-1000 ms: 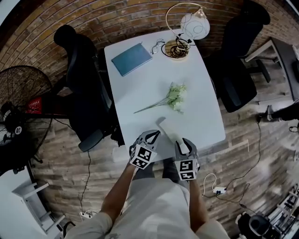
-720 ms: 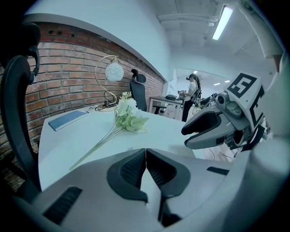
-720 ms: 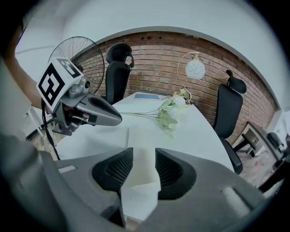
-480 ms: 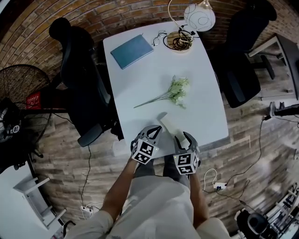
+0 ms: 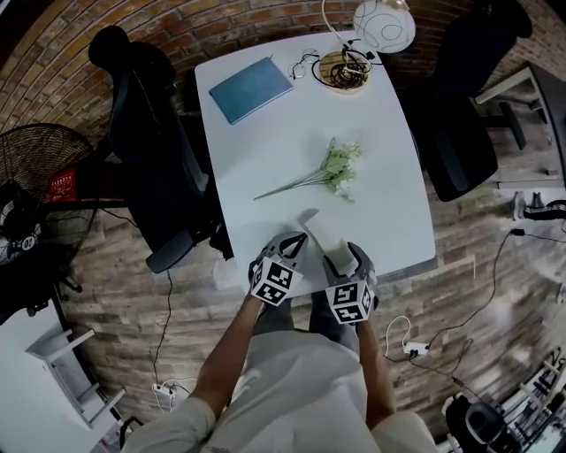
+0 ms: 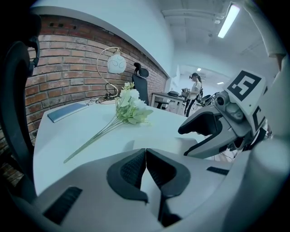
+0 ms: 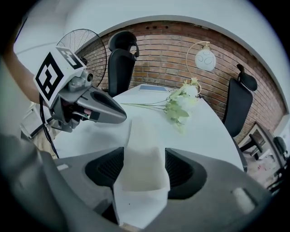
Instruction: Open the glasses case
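**Case on the near edge, inside a released right claw**

The case (image 7: 141, 156), pale and closed, lies on the white surface (image 5: 265, 150) at its near edge, long axis running away towards the far left. Its near end sits between the pads of the right claw (image 7: 144, 153). That claw's jaws have just been opening and now stand wide; the case fills the gap between them, but no squeeze on it shows, so the claw reads as released. The left claw (image 6: 146, 151) is clenched, pads meeting with nothing between them; it hovers just left of the case, low over the surface, tip beside the case's left flank and apart from it.

Further in, near the middle of the surface, lie the flowers (image 5: 338, 170), blooms to the right and stems trailing left and nearer. At the far left corner is a teal book (image 5: 249, 88); at the far right a round dish (image 5: 343, 71) of dark cords, with a globe lamp (image 5: 383, 25) arching over it. A black left chair (image 5: 141, 133) and a right chair (image 5: 464, 115) flank the surface; a fan (image 5: 31, 190) stands on the floor well to the left.
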{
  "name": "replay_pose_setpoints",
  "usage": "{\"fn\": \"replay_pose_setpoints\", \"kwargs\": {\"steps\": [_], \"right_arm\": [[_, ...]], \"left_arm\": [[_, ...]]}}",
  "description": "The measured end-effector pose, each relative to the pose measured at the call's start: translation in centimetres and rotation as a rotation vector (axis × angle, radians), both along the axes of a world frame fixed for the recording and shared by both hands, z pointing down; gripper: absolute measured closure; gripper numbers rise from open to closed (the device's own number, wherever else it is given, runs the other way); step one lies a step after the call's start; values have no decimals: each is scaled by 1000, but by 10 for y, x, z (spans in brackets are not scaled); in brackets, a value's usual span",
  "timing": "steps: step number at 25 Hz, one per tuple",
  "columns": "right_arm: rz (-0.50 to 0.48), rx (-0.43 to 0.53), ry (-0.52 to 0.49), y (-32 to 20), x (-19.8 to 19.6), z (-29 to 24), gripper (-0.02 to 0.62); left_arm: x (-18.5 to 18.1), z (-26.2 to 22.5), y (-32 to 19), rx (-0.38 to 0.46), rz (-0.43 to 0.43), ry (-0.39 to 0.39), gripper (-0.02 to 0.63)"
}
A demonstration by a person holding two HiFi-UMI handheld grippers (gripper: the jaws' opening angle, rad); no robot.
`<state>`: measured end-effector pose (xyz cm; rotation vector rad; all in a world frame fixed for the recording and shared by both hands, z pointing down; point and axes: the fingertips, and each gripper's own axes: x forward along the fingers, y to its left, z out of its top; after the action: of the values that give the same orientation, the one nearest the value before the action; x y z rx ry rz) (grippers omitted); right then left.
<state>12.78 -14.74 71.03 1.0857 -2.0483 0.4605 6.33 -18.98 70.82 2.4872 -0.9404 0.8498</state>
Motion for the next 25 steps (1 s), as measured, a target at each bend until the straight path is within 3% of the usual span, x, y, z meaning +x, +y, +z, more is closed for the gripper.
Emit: {"fn": "replay_pose_setpoints", "kwargs": {"steps": [15,25], "right_arm": [[-28,-66,80,-4,-2,28,275],[11,-113,10,-5,-3,24,282]], "left_arm": [[-1,9,-5,-22,-9,-12,598],[-1,17,-5,-43,5,-31,598]]}}
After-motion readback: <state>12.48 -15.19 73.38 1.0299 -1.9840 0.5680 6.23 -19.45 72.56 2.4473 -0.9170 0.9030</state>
